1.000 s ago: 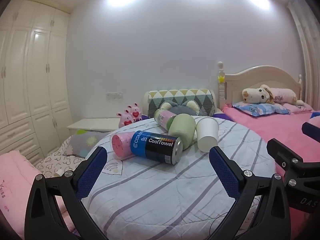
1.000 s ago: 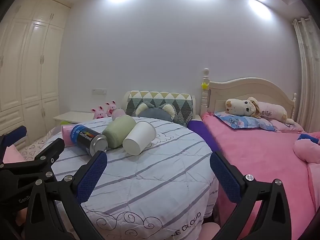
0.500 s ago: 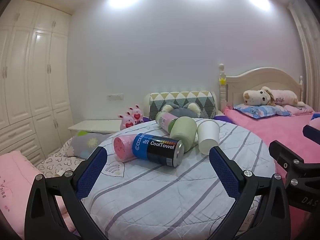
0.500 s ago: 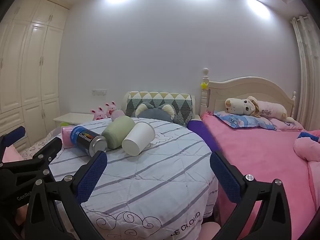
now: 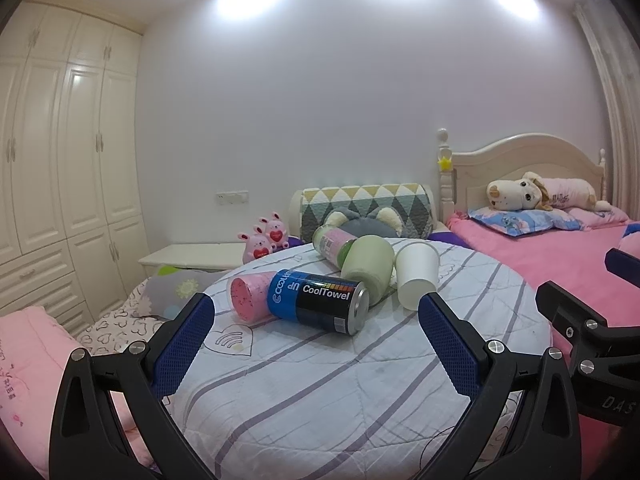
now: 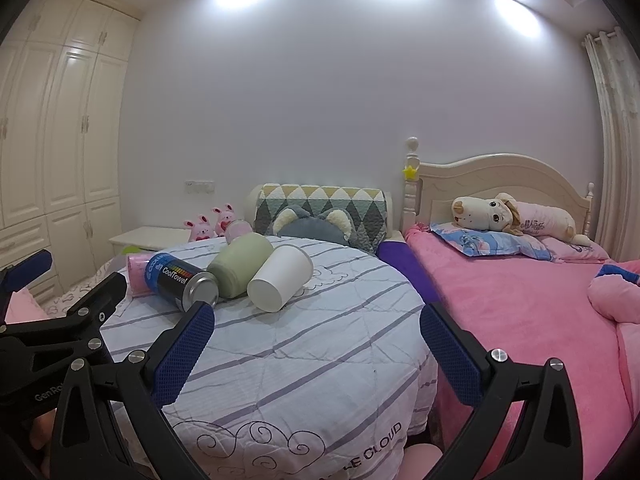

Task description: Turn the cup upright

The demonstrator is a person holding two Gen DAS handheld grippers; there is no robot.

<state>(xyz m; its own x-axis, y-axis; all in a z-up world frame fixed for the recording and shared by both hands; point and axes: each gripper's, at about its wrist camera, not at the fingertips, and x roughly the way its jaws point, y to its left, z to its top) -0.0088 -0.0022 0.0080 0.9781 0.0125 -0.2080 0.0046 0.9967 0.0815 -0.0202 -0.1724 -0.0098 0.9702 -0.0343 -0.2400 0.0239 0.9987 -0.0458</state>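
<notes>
A white paper cup (image 5: 415, 275) lies on its side on the round table's striped cloth (image 5: 312, 384), its base toward me; it also shows in the right wrist view (image 6: 280, 283). A green cup (image 5: 367, 268) lies beside it on its left, also in the right wrist view (image 6: 240, 266). My left gripper (image 5: 316, 344) is open and empty, short of the cups. My right gripper (image 6: 316, 348) is open and empty, nearer the table's front right.
A blue and black CoolTowel can (image 5: 318, 300) and a pink roll (image 5: 250, 294) lie left of the cups. A bottle (image 5: 332, 242) lies behind them. A pink bed (image 6: 520, 304) with a plush dog (image 6: 484, 214) stands right. Wardrobes (image 5: 60, 152) line the left wall.
Both views have tilted up slightly, so the objects sit a little higher and nearer. Nothing on the table has moved. Both grippers stay open.
</notes>
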